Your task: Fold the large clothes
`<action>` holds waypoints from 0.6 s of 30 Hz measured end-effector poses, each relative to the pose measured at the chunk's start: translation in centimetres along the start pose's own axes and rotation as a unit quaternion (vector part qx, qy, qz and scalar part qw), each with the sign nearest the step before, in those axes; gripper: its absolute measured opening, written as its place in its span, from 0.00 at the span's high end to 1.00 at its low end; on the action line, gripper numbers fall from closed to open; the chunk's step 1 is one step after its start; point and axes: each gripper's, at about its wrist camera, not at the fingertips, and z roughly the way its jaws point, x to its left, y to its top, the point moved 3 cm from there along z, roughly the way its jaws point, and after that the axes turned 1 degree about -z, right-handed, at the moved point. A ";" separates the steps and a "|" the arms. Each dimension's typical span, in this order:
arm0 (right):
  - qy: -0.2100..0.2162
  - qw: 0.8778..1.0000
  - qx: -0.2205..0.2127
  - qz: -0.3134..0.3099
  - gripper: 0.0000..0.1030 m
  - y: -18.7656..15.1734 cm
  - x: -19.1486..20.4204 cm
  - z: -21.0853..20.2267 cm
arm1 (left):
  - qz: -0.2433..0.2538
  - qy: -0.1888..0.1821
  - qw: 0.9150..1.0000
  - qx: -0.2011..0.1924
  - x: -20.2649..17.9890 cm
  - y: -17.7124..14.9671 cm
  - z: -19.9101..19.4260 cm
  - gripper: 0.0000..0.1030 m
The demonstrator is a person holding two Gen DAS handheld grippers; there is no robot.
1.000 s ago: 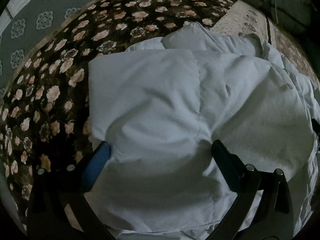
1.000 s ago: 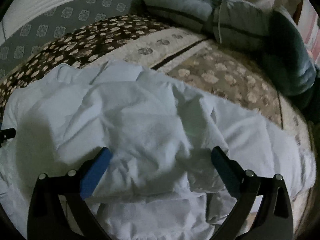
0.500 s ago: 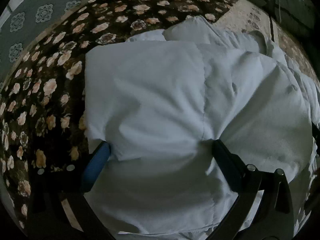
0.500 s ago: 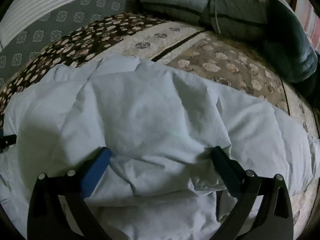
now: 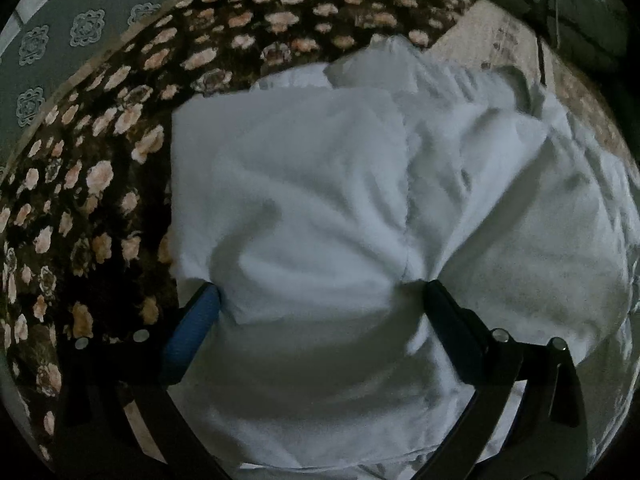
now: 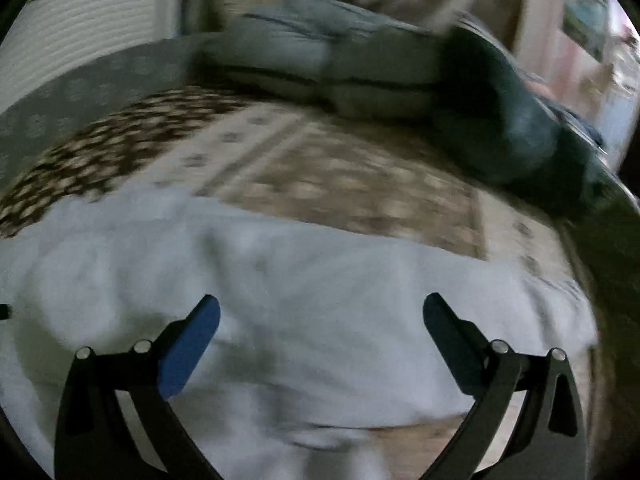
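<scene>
The pale blue garment (image 5: 320, 208) lies bunched on the bed (image 5: 92, 184), soft, light and limp, best pinched at a near folded edge; left claw (image 5: 320, 296) and right claw (image 6: 320, 308) both hang spread, holding nothing.

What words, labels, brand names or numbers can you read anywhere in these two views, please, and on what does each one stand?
None can be read.
The pale garment shows no print or tag.
The bedspread carries only a flower pattern, no letters.
The left gripper and the right gripper bear no markings.
The right wrist view is motion-blurred, so any small text on the cushions could not be made out.
</scene>
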 end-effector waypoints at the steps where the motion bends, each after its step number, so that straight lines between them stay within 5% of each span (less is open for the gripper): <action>1: -0.021 1.000 0.005 0.022 0.02 -0.4 -2.8 0.4 | -0.001 -0.004 1.000 -0.011 -0.1 0.1 -0.5 0.03; 10: -0.139 0.981 0.040 0.128 0.02 -5.8 -18.7 3.6 | 0.030 0.021 0.997 -0.073 -2.0 0.4 -2.3 0.03; 14: -0.126 0.969 0.040 0.210 0.02 -7.5 -23.1 4.9 | 0.033 0.035 0.996 -0.078 -2.1 0.5 -2.3 0.03; 18: -0.107 0.968 0.063 0.217 0.02 -8.6 -23.7 7.9 | 0.025 0.032 0.996 -0.084 -1.8 0.6 -2.7 0.03</action>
